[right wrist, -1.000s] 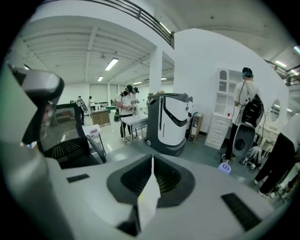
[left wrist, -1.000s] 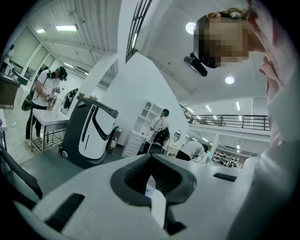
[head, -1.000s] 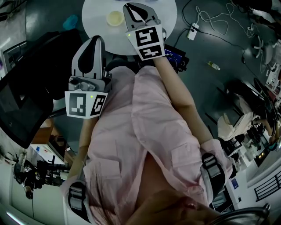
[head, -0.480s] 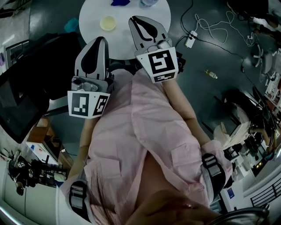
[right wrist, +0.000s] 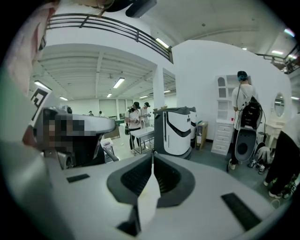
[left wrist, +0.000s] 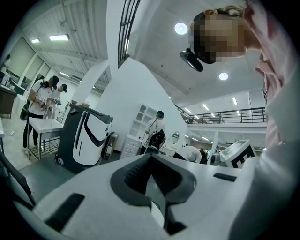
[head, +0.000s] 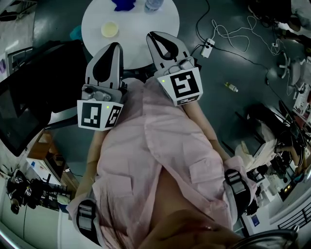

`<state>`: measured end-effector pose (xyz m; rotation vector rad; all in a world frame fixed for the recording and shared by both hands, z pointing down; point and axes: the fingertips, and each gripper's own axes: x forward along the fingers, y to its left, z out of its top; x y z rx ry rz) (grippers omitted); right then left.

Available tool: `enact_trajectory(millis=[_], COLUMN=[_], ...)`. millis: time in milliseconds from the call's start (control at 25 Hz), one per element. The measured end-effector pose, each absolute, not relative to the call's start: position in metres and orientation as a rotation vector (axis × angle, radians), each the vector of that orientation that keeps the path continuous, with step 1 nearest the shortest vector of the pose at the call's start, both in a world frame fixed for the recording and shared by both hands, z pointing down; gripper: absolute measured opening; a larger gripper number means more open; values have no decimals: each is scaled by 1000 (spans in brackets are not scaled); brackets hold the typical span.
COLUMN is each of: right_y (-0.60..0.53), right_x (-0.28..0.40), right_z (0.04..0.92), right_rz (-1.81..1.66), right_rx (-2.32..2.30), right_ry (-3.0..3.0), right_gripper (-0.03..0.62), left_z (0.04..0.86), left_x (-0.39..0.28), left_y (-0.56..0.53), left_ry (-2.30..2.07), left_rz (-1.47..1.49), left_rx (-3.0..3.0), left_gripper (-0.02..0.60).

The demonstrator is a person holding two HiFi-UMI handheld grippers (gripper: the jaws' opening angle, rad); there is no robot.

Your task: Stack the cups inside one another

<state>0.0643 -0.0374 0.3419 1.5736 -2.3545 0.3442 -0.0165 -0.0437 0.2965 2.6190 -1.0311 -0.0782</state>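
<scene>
In the head view a round white table [head: 138, 29] stands ahead of me. On it are a pale yellow cup [head: 109, 29], seen from above, a blue thing [head: 125, 4] and a clear cup [head: 152, 5] at the far edge. A teal thing [head: 76, 32] shows just off the table's left rim. My left gripper [head: 116, 44] hangs shut and empty over the table's near edge. My right gripper [head: 151, 34] is shut too, holding nothing, its tip over the near part of the table. In both gripper views the jaws meet at their tips [left wrist: 151, 155] [right wrist: 152, 154], and no cup shows.
A power strip with white cables [head: 208, 47] and a small bottle [head: 231, 87] lie on the dark floor at right. A large black screen [head: 29, 97] fills the left. Beyond the jaws, the gripper views show standing people and a black-and-white machine [right wrist: 177, 131].
Both grippers have drawn back from the table toward my body; the right one has left the spot beside the yellow cup. More of the table shows, with the blue thing and the clear cup.
</scene>
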Motion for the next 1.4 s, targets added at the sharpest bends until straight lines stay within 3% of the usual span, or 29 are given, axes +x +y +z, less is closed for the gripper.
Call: enact_trajectory(millis=[1400], right_y=[29], right_x=[66], right_z=[345], right_rz=[282], right_rx=[1336], right_ry=[-2480], right_gripper=[37], left_z=[296], left_x=[11], left_y=[15], left_ry=[-1189], left_rz=[-88], left_rx=[2603], left_gripper=[15])
